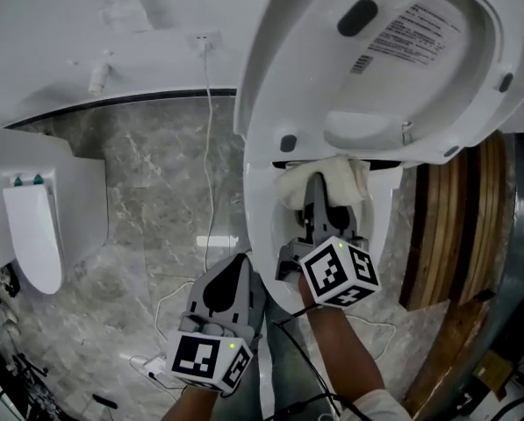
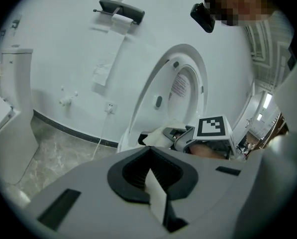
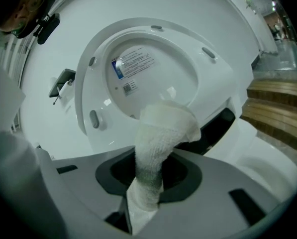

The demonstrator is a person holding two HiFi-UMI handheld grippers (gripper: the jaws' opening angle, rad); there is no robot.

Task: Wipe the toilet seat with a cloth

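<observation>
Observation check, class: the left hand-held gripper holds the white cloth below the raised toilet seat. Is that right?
No: it is the right hand-held gripper that holds the white cloth below the raised toilet seat, as the right gripper view shows.

A bathroom: a toilet (image 1: 260, 209) with its lid (image 1: 402, 68) raised, a second toilet (image 1: 33, 235), a wall paper-roll holder (image 2: 121, 11), a marble floor (image 1: 156, 200).
</observation>
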